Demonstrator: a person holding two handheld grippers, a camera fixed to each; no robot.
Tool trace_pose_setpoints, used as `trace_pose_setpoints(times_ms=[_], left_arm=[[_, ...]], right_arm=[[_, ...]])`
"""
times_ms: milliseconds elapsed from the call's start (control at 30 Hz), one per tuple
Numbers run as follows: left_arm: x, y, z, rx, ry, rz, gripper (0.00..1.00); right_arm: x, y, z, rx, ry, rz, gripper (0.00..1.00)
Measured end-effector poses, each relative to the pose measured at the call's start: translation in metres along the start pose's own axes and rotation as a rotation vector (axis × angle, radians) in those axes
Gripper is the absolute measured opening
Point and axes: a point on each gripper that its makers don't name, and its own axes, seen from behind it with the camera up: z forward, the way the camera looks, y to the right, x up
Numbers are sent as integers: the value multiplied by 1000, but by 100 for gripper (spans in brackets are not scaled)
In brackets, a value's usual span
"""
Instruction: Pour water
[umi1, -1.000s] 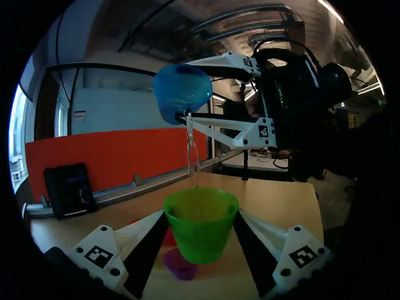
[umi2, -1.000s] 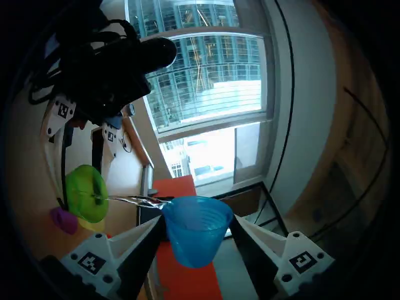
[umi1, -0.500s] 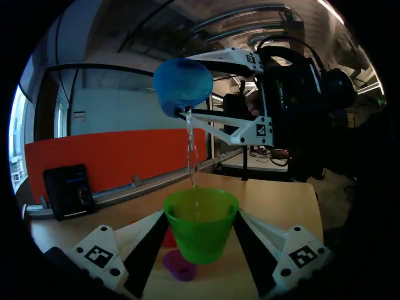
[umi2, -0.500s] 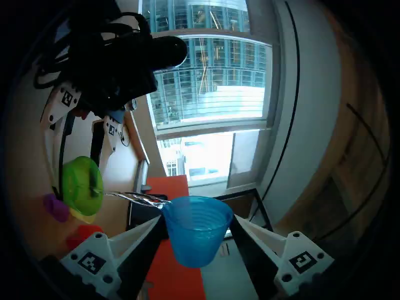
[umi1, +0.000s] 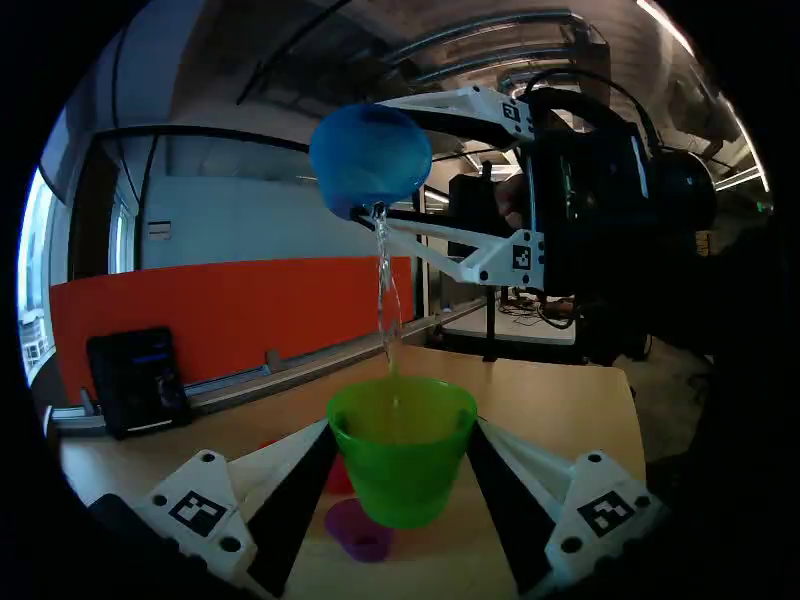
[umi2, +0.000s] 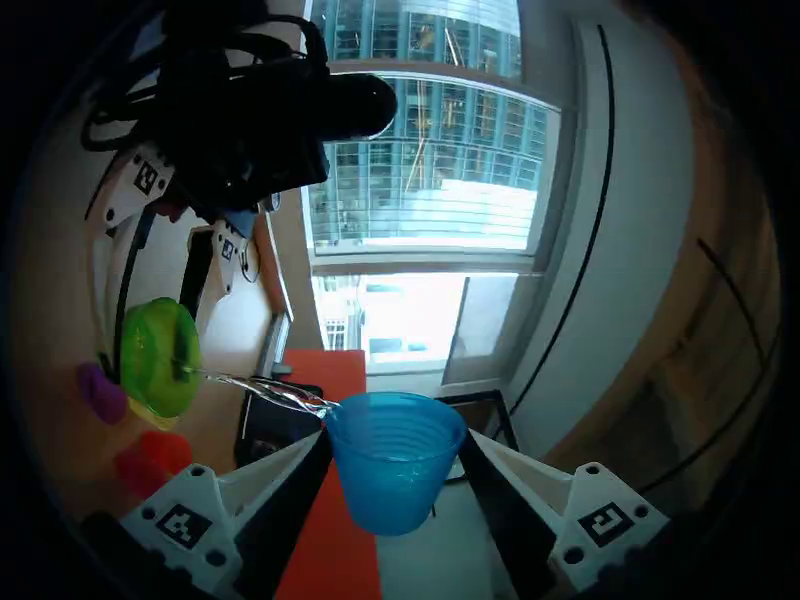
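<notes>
Upper centre, my right gripper (umi2: 395, 442) clamps the tipped blue plastic cup (umi1: 368, 160) directly above the green plastic cup (umi1: 402, 465) clamped in my left gripper (umi1: 400, 432).

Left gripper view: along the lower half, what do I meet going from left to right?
Dark tablet → one finger of the gripper → green cup → the other finger.

Our left gripper (umi1: 400, 455) has two white, wedge-shaped fingers (umi1: 215, 500) lined with black inner pads (umi1: 300, 490). Each finger bears a square black-and-white marker (umi1: 195, 512) ringed by dark screws (umi1: 207, 458). Our right gripper (umi2: 395, 455) looks alike; in the left gripper view its black housing (umi1: 595, 200) carries looped black cables (umi1: 580, 73) and a round camera barrel (umi1: 690, 185).
</notes>
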Motion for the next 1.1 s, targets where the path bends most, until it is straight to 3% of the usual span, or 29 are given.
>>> trace_pose_setpoints(times_ms=[367, 867, 1100], left_arm=[[0, -3, 1, 3, 3, -5, 86], [3, -5, 1, 7, 9, -10, 86], [4, -6, 2, 7, 12, -12, 86]], right_arm=[[6, 8, 3, -19, 5, -98, 92], [29, 3, 7, -22, 28, -245, 92], [35, -1, 6, -25, 40, -257, 92]])
